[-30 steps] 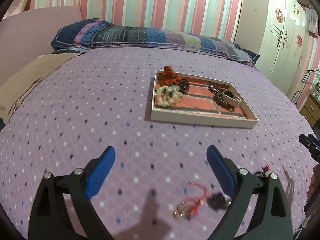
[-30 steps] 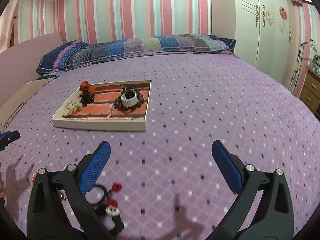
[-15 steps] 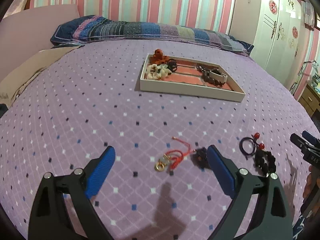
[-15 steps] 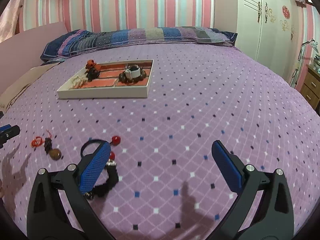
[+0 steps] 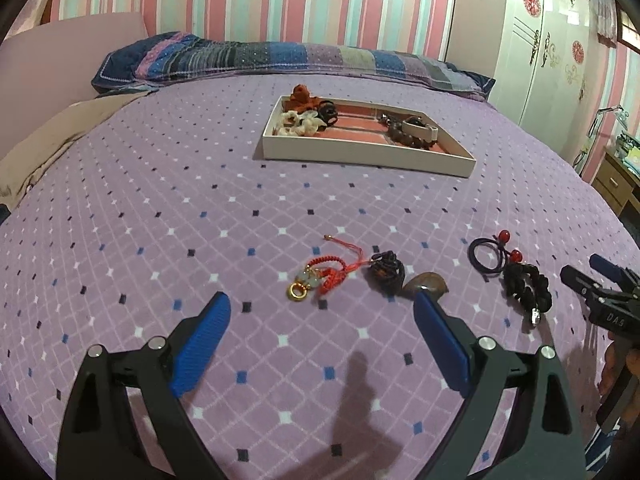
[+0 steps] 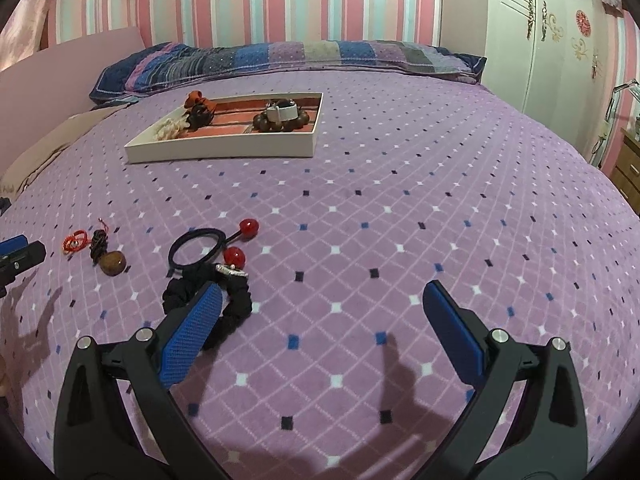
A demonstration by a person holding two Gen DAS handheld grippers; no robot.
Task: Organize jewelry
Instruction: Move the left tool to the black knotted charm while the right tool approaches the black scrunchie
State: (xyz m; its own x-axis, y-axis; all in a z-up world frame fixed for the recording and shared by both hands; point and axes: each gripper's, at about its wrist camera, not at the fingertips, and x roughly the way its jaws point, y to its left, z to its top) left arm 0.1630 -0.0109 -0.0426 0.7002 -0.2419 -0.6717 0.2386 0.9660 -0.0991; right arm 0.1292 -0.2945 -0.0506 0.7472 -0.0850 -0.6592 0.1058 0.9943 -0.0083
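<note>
While the red cord charm (image 5: 320,274) lies on the purple bedspread (image 5: 160,208), the left gripper (image 5: 322,320) hangs over it, wide open and holding nothing. A brown stone (image 5: 425,285) sits at 3 o'clock from the charm. The black scrunchie (image 6: 208,300) lies under the left finger of the right gripper (image 6: 320,308), also wide open and holding nothing. The white tray (image 5: 360,156) sits well apart at 12 o'clock.
</note>
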